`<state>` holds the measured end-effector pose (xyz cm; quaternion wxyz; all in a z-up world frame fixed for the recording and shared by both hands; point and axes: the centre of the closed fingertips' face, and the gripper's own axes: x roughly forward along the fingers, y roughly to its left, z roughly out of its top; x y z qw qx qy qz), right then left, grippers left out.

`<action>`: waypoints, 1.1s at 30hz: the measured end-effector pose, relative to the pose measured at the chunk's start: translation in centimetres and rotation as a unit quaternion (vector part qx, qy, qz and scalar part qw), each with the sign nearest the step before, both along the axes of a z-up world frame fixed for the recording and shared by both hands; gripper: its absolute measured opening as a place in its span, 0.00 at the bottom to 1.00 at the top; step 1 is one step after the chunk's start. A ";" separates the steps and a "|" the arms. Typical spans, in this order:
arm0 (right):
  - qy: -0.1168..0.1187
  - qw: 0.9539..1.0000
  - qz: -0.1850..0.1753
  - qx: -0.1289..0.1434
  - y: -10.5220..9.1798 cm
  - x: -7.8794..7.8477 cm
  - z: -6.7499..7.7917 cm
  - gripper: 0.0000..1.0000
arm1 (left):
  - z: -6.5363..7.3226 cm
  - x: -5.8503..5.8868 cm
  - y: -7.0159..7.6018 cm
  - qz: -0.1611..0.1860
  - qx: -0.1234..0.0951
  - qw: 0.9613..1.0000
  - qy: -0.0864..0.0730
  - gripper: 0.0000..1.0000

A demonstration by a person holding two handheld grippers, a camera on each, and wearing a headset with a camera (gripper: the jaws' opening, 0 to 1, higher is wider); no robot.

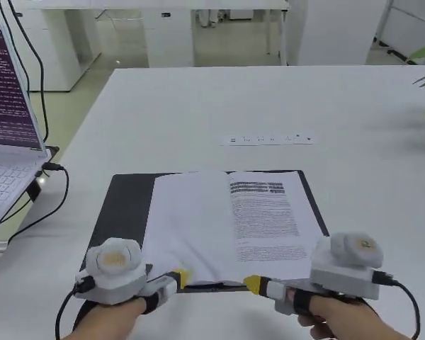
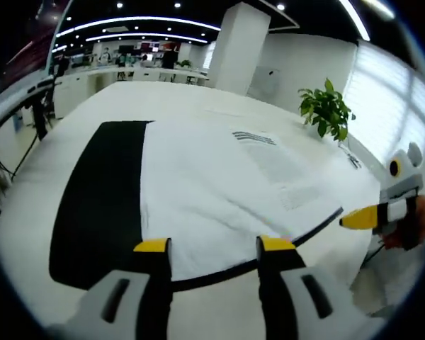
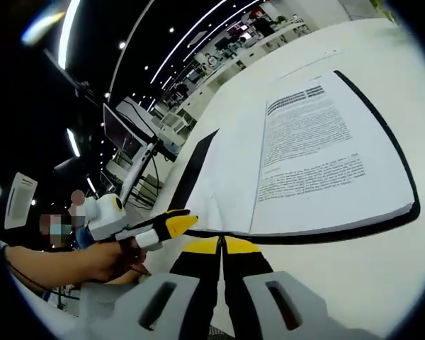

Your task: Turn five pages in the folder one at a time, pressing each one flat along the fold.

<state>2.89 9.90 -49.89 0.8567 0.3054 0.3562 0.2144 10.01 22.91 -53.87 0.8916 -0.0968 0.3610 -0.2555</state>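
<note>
We hold the left gripper (image 2: pixel 214 245) with its 2 jaws spread wide and nothing between them. The right gripper (image 3: pixel 219 245) has its jaws pressed together, gripping nothing. The open folder (image 1: pixel 120 205) lies just ahead of both tips, its printed page (image 1: pixel 265 212) before the right one.

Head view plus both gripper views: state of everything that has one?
folder, open, lying flat on the table
left hand-held gripper, open, near the folder's near edge
right hand-held gripper, shut, holding nothing
laptop, lid open, screen lit
</note>
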 end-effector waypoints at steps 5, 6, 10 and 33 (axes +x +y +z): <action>-0.018 0.999 -0.045 -0.015 -3.4 -0.3 2.3 0.00 | 2.6 -2.3 -0.6 0.002 -0.070 0.996 0.058 0.43; -0.018 0.999 -0.047 -0.018 -4.1 -0.6 2.7 0.00 | 2.9 -3.2 -0.6 -0.005 -0.073 0.994 0.077 0.41; -0.012 0.996 -0.081 -0.027 -7.1 -1.4 3.7 0.00 | 4.8 -4.9 -0.3 -0.013 -0.093 0.991 0.096 0.39; -0.163 0.951 -0.145 -0.219 -14.9 -2.4 7.2 0.95 | 9.0 -6.0 4.9 0.005 0.073 0.995 -0.073 0.99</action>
